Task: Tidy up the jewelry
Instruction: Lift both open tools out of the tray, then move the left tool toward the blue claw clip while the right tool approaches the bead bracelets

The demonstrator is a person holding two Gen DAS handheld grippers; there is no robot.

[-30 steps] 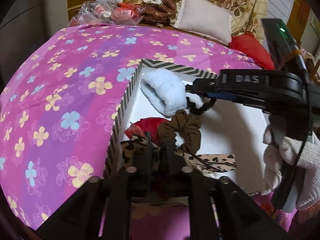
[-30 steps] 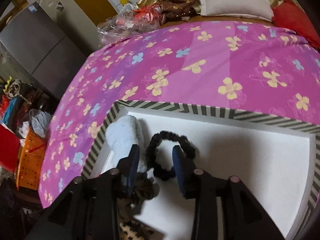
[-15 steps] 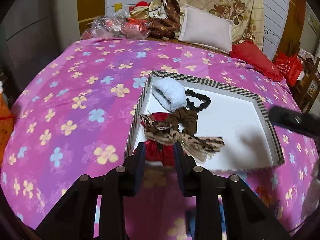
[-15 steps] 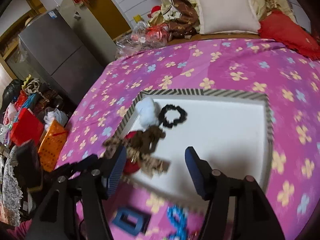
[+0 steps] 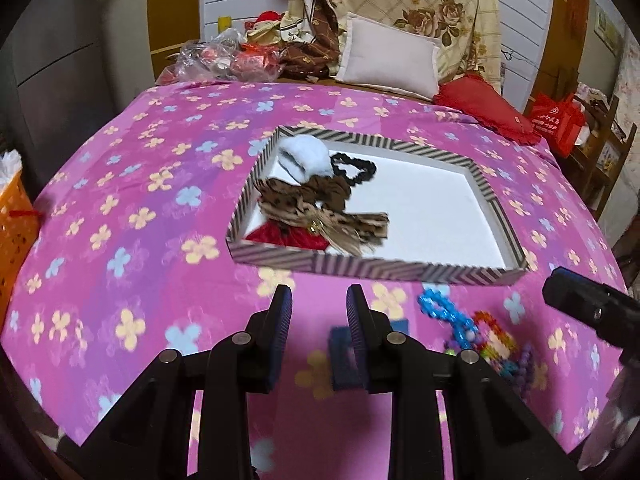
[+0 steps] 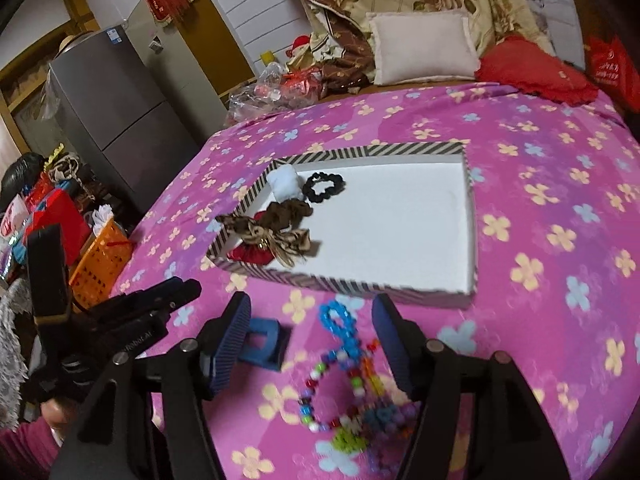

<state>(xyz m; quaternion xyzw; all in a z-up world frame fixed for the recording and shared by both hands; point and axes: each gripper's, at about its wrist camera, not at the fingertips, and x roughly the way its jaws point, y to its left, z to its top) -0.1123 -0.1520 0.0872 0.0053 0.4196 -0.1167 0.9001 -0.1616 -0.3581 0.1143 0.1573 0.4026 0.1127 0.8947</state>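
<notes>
Both tools are empty. The left tool (image 5: 316, 328) has its jaws apart; the right tool (image 6: 312, 344) has just been opening. The striped tray (image 5: 360, 268) on the bed holds the scrunchies. Only the right wrist view shows the whole bead strand (image 6: 340, 376) and blue clip (image 6: 264, 344) near the tray.

Both scenes were viewed from the wrists, angled downward across the bed (image 5: 120, 208). The striped tray (image 5: 360, 270) (image 6: 352, 284) was shared, seen from near.
</notes>
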